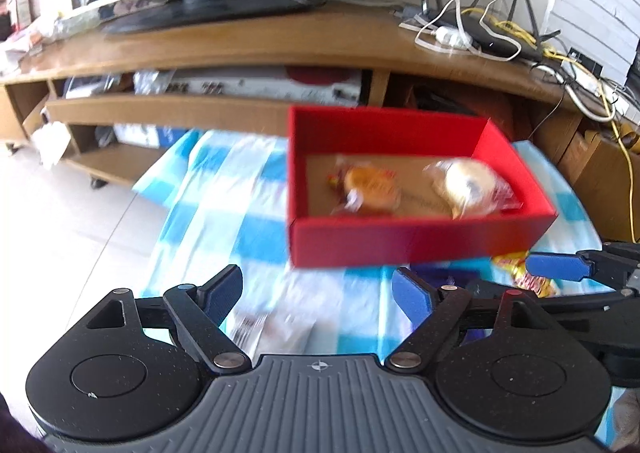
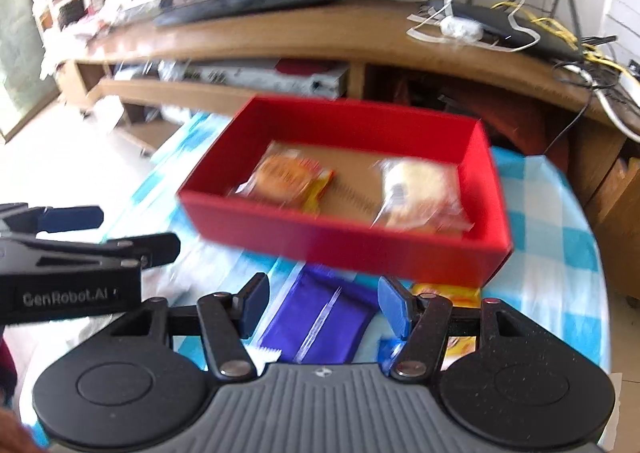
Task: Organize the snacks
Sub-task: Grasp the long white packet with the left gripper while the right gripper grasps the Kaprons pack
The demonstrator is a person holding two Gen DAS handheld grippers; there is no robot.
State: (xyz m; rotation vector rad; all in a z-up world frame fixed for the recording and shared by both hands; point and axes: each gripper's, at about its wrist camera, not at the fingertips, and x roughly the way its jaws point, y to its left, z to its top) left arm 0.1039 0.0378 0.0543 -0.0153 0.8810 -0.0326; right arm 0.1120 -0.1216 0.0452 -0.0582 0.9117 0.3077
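Note:
A red box [image 1: 400,241] [image 2: 340,241] sits on a blue-and-white checked cloth [image 1: 224,189] [image 2: 552,253]. Inside lie an orange wrapped cake [image 1: 370,187] [image 2: 286,177] and a pale wrapped bun [image 1: 470,183] [image 2: 418,191]. My left gripper [image 1: 318,293] is open and empty, over a white packet [image 1: 280,321] in front of the box. My right gripper [image 2: 322,305] is open, above a purple packet [image 2: 320,317]. A yellow packet [image 2: 456,295] [image 1: 520,273] lies beside it. The right gripper shows at the left view's right edge [image 1: 560,267].
A wooden TV stand [image 1: 256,41] [image 2: 320,33] with a TV, a router and tangled cables [image 1: 492,33] stands behind the table. Its lower shelves hold boxes. White tiled floor [image 1: 60,213] lies to the left. A small blue wrapper [image 2: 388,349] lies by my right finger.

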